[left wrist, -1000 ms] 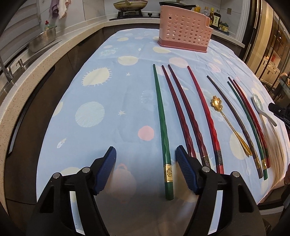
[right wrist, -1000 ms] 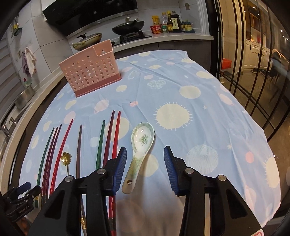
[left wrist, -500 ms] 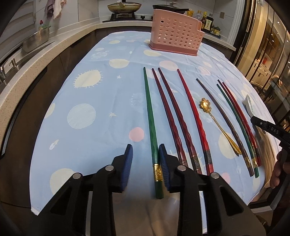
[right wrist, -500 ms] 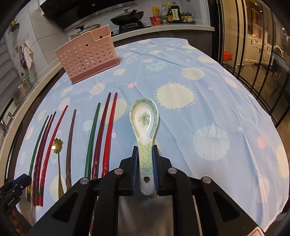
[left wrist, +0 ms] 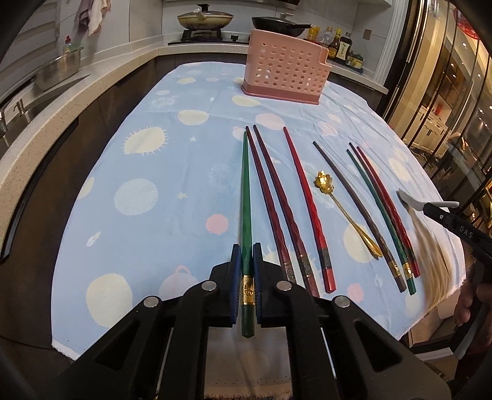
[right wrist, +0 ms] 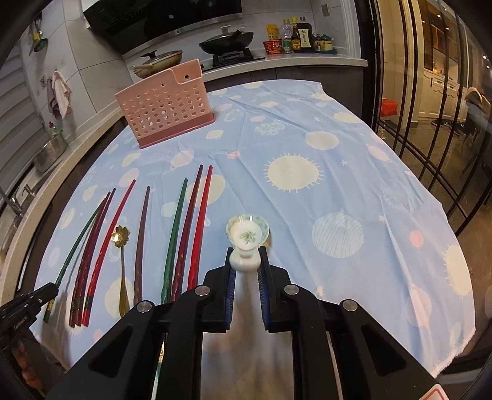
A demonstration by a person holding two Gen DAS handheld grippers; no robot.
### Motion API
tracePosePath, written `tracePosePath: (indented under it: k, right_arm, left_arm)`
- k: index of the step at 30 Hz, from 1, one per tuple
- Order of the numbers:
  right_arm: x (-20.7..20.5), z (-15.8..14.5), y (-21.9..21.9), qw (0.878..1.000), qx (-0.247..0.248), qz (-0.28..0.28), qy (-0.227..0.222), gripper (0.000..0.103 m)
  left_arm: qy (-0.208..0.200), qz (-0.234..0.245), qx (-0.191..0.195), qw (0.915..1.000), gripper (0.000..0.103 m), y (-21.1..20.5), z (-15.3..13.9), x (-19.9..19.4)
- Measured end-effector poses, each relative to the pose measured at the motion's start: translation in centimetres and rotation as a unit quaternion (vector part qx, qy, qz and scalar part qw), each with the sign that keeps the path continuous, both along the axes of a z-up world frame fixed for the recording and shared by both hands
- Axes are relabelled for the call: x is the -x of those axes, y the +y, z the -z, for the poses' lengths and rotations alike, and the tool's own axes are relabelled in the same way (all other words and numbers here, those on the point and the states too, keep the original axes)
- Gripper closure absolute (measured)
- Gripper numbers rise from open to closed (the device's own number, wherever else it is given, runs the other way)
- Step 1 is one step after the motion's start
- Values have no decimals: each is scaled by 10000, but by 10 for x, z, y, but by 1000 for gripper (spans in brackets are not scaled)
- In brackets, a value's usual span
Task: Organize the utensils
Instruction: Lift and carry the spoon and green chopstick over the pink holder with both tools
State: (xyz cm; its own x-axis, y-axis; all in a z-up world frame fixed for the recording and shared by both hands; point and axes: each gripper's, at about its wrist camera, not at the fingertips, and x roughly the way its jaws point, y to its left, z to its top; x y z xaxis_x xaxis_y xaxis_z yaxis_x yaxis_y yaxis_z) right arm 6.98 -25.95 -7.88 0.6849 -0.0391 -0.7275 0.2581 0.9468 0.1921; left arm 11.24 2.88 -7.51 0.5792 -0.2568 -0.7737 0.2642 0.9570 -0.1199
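My left gripper [left wrist: 245,255] is shut on a green chopstick [left wrist: 245,197] near its gold-banded end; the stick's tip points toward the pink perforated utensil holder [left wrist: 284,72]. My right gripper [right wrist: 247,261] is shut on the handle of a white ceramic spoon [right wrist: 247,234], lifted above the cloth with its bowl tilted up. Several red, maroon, dark and green chopsticks [left wrist: 307,203] and a gold flower spoon [left wrist: 344,212] lie in a row on the blue spotted tablecloth [left wrist: 147,184]. The holder also shows in the right wrist view [right wrist: 166,109] at the far left.
A counter with a sink and metal colander [left wrist: 57,69] runs along the left. A stove with pans [left wrist: 204,20] and sauce bottles [right wrist: 295,35] stand behind the table. Glass doors [right wrist: 430,92] are on the right. The cloth hangs over the near edge.
My left gripper closed onto the green chopstick. My right gripper lifted the ceramic spoon off the cloth and tilted its bowl upward.
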Motion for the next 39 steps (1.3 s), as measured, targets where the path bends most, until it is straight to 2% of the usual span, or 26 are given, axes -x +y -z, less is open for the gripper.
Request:
tracePosePath:
  k: [4,5,6,10,12,14,20,21,23,24,29,37,39]
  right_arm:
    - [5,-18,-1,9997,75,-57,-238,91]
    - [6,-22,-1,9995,97,-65,-297,94]
    - [6,-25,-1,9993,116,-75,-349,103]
    - [7,-30,-3,9985,367,-9,-395,102]
    - [7,-25,-7,9995,191,-75,-237,102]
    - [13,-18,-9,9998,59,-82,-174,95]
    - [14,-17,-22,9999,78,41,-143,90]
    - [9,-18,-25,9998,83,40,-152,87]
    - [-3,-20,-28,9997,201,15,-167,72]
    - [-11,-20,-29,9994,310,20,-155,70]
    - [-52,-16,-43,9989,469,-72,1,70]
    - [-108,12,-48,9958,707,-234,529,70]
    - [-116,21,-49,9946,742,-244,685,75]
  left_arm:
    - [-316,-57,35,9995,96,3,-23,4]
    - [-396,-73,38,9992,96,4,-28,3]
    - [-475,-83,33,9988,96,4,-34,2]
    - [-717,-94,2,9974,96,1,-50,-1]
    - [-738,-99,-32,9972,96,-1,-51,-1]
    - [-694,-72,-60,9975,96,-2,-47,0]
    - [-463,-99,-151,9988,96,-2,-32,0]
    - [-427,-114,-165,9989,96,-2,-29,-1]
    - [-385,-131,-197,9990,96,-3,-26,-4]
    - [-368,-129,-202,9990,96,-3,-25,-5]
    - [-291,-112,-226,9993,96,-6,-21,-12]
    - [-108,-112,-243,9996,96,-12,-12,-28]
    - [-58,-106,-242,9996,96,-13,-9,-32]
